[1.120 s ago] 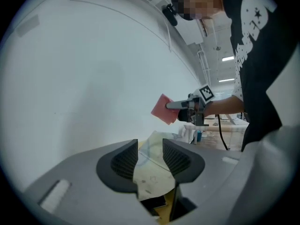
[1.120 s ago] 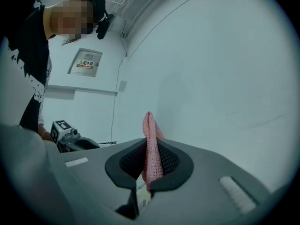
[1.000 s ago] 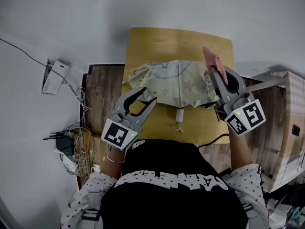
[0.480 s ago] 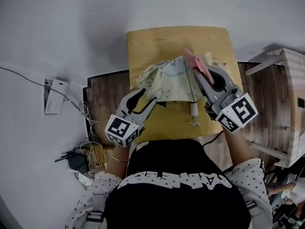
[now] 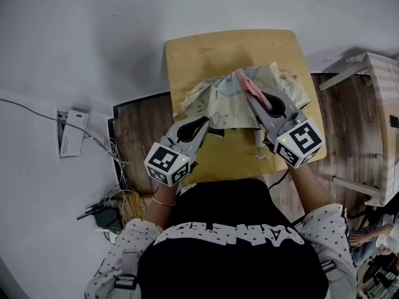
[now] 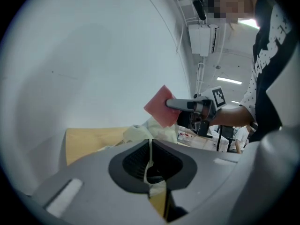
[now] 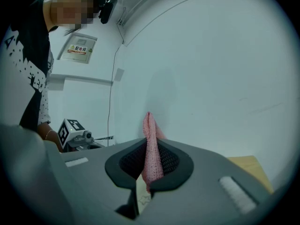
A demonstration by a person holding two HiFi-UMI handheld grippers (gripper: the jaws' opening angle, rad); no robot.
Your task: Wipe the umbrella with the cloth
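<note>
A cream patterned umbrella [image 5: 221,98] lies folded open on the small wooden table [image 5: 218,52], its handle [image 5: 257,145] pointing toward me. My left gripper [image 5: 204,124] is at the umbrella's near left edge. Its jaws are closing, and in the left gripper view a thin strip of cream fabric [image 6: 150,161] is pinched between them. My right gripper [image 5: 250,95] is shut on a pink cloth [image 5: 252,86] and holds it over the middle of the canopy. The cloth [image 7: 152,158] stands up between the right jaws. From the left gripper view, the cloth [image 6: 161,107] hangs above the umbrella [image 6: 140,132].
The table stands against a white wall. On the floor at the left lie a white box [image 5: 72,132] and tangled cables with a power strip [image 5: 103,217]. A pale crate-like piece of furniture [image 5: 380,86] stands at the right.
My left gripper came forward to the umbrella's near edge and went from wide open to closed on the fabric. My right gripper carried the pink cloth leftward over the canopy.
</note>
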